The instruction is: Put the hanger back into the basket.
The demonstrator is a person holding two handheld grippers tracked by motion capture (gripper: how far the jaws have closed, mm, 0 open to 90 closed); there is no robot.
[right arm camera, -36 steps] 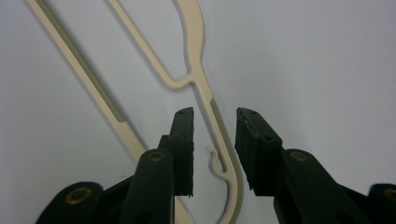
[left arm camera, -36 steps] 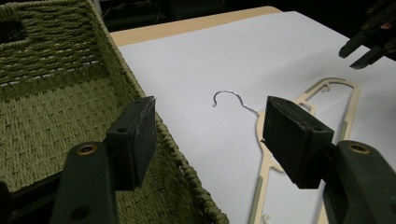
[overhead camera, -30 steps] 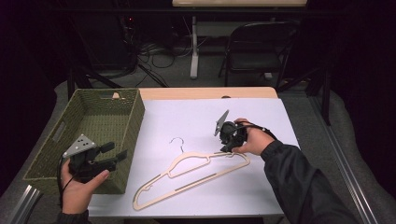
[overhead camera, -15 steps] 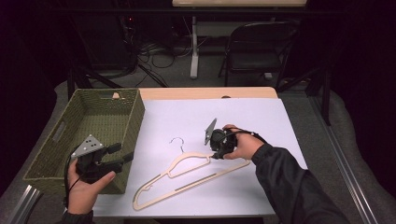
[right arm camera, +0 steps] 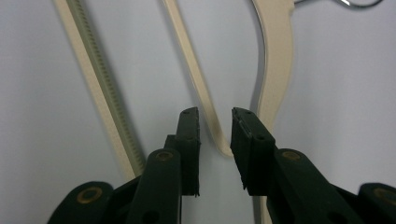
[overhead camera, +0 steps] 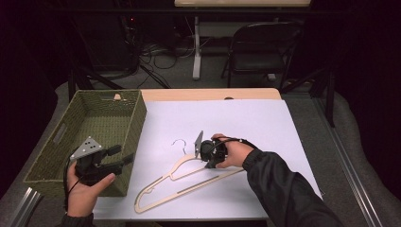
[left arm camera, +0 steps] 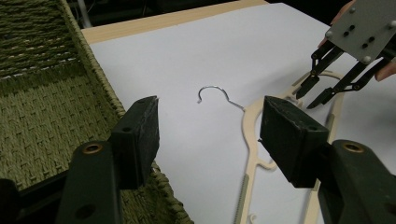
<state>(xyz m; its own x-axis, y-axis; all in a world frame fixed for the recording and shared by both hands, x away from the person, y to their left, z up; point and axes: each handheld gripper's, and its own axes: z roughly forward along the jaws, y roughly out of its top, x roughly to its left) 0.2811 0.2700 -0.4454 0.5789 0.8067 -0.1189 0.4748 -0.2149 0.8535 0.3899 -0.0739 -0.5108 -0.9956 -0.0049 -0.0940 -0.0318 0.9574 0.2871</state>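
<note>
A cream wooden hanger (overhead camera: 160, 182) with a metal hook (overhead camera: 178, 142) lies flat on the white table cover. My right gripper (overhead camera: 202, 157) is down on it near the neck. In the right gripper view its jaws (right arm camera: 215, 130) stand slightly apart, open, astride a thin inner strut (right arm camera: 196, 74) of the hanger (right arm camera: 275, 56), with small gaps on both sides. My left gripper (overhead camera: 120, 156) hovers over the front right corner of the green woven basket (overhead camera: 56, 137), wide open and holding nothing (left arm camera: 210, 135). It faces the hook (left arm camera: 214, 89) and the right gripper (left arm camera: 315, 93).
The basket (left arm camera: 46, 107) stands at the table's left with nothing inside that I can see. A wooden table edge (overhead camera: 213, 93) runs along the back. Beyond it are a folding chair (overhead camera: 260, 52) and floor cables.
My right gripper has moved left and down onto the hanger, and its jaws now straddle the strut. The left gripper has drifted slightly right over the basket corner.
</note>
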